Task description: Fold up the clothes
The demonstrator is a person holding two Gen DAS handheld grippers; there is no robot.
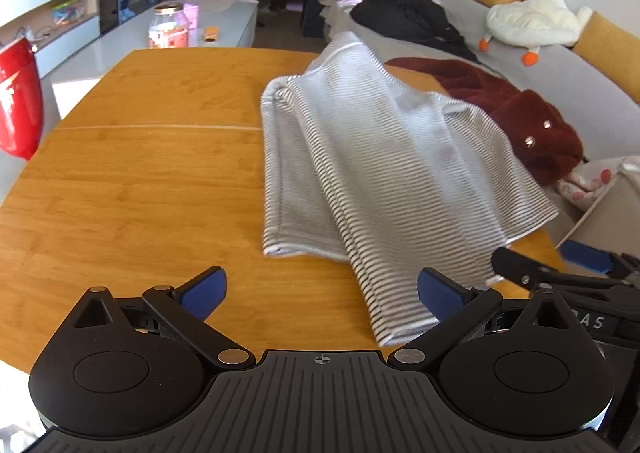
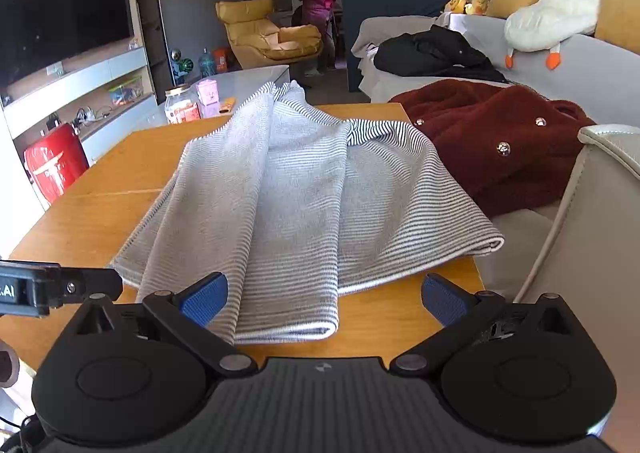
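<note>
Striped grey shirt (image 2: 296, 193), just one, lying folded on the wooden surface (image 1: 132, 181). Two tongs, left (image 1: 322, 293) and right (image 2: 324, 295), both spread wide, holding nothing.

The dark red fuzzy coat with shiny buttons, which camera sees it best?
The right wrist view. There the red coat spreads wide on the sofa beside the striped garment, with three buttons showing. In the left wrist view the red coat sits near the edge, smaller, partly hidden behind the cloth, with two buttons visible.

2 tongs (image 1: 322, 295) (image 2: 324, 299), 1 striped top (image 2: 288, 189), 1 red coat (image 2: 500, 141), 1 table (image 1: 140, 173).
</note>
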